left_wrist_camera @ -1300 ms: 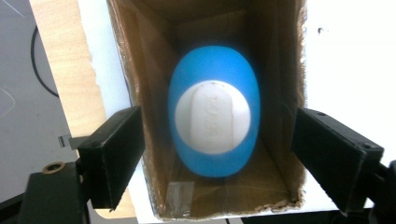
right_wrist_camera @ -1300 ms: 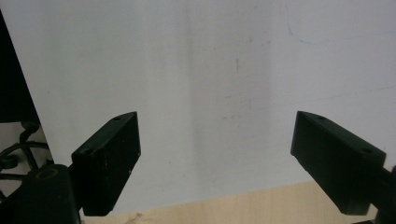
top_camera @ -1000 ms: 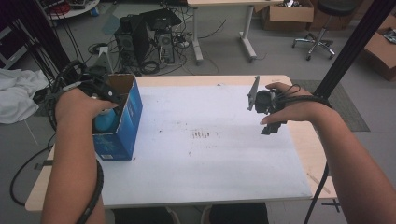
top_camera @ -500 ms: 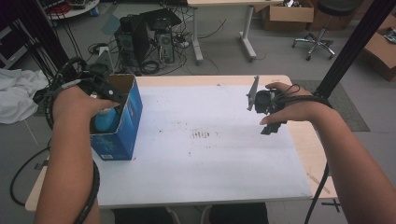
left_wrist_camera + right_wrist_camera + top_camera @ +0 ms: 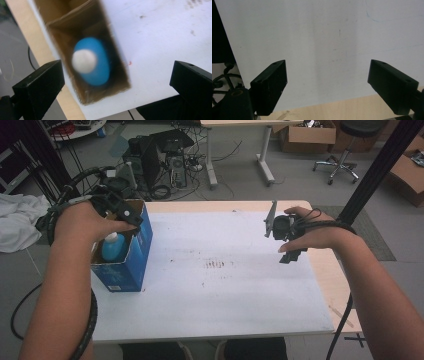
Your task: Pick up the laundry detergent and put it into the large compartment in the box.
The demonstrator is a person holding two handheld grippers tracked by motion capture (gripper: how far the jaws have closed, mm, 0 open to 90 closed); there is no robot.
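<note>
on the left edge of the white worktop [image 5: 225, 290] stands an open blue cardboard box [image 5: 131, 260], brown on the inside, and in it sits a blue plastic bottle with a white cap [image 5: 113, 246], upright against the box's near end. the person's left hand [image 5: 82, 222] holds the left tool [image 5: 117, 82] right above the box opening, pointing down into it; in the left gripper view its two black jaws stand wide apart with nothing between them, the bottle's cap [image 5: 84, 60] lying straight below, blurred. over at the right side of the worktop the right hand [image 5: 320, 232] holds the right tool [image 5: 327, 82] above the bare white surface, well apart from the box. its jaws too are spread wide and grip nothing, with the pale wooden edge of the worktop [image 5: 337, 107] showing beneath them. a few small reddish marks [image 5: 216, 265] dot the middle of the worktop.
</note>
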